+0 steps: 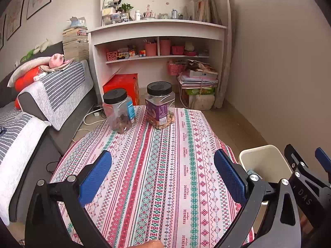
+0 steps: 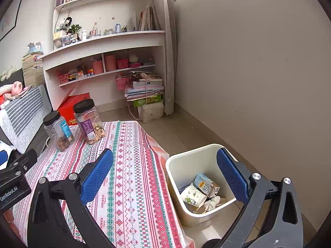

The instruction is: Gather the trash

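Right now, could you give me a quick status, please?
Both grippers open, empty: left, right. Trash in bin: carton, paper cup. Nothing obstructing.

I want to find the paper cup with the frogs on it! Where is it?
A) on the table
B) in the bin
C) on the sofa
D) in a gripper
B: the cup lies on its side inside the bin, next to a carton; the table holds only two jars, and both grippers are open and empty.
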A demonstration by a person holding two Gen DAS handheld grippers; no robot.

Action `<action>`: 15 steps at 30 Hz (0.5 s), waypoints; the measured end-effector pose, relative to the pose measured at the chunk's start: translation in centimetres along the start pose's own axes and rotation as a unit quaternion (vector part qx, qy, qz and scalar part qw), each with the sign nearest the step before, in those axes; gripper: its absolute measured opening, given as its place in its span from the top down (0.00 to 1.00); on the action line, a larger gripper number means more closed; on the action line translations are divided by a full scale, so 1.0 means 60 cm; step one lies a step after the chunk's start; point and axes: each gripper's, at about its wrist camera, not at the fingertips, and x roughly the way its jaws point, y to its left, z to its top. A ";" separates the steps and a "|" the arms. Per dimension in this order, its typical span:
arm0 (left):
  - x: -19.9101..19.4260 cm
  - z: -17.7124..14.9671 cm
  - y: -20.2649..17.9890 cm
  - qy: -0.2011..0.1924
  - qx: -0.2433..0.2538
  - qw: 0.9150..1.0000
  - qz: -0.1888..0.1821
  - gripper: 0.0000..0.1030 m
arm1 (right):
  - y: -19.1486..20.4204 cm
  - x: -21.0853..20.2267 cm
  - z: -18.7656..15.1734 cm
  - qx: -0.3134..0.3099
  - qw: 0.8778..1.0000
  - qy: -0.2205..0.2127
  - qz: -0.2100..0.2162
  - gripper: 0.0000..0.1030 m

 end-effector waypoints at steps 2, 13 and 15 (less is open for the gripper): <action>0.000 -0.001 0.000 0.000 0.001 1.000 0.002 0.07 | 0.000 0.000 0.000 -0.001 1.000 -0.001 -0.001 0.07; 0.001 -0.003 -0.002 0.000 0.002 1.000 0.004 0.07 | -0.003 0.002 0.001 -0.002 1.000 0.004 0.002 0.07; 0.001 -0.004 -0.002 0.001 0.002 1.000 0.004 0.07 | -0.003 0.003 0.000 -0.002 1.000 0.006 0.003 0.07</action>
